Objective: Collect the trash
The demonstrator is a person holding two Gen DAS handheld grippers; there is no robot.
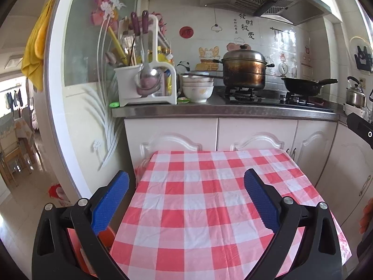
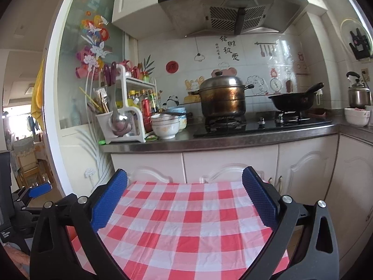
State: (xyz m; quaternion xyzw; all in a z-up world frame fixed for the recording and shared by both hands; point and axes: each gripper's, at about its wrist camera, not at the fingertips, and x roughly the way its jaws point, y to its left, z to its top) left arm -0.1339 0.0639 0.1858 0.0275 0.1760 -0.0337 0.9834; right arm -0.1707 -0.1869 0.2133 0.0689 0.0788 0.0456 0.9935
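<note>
Blue-padded left gripper (image 1: 186, 182) and right gripper (image 2: 184, 182) both hover above the checked table (image 1: 198, 210), jaws spread wide, holding nothing. No trash shows on the table. Beyond it, above the pot (image 1: 243, 68), wall writing reads 财.

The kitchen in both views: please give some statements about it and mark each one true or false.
1. Both claws, left and right, are open and empty. True.
2. The pot on the stove has no lid. False: a lid covers it.
3. The tablecloth is blue-checked. False: it is red and white.
4. Bowls are stacked beside the rack. True.
5. A kettle stands at the right. True.
</note>
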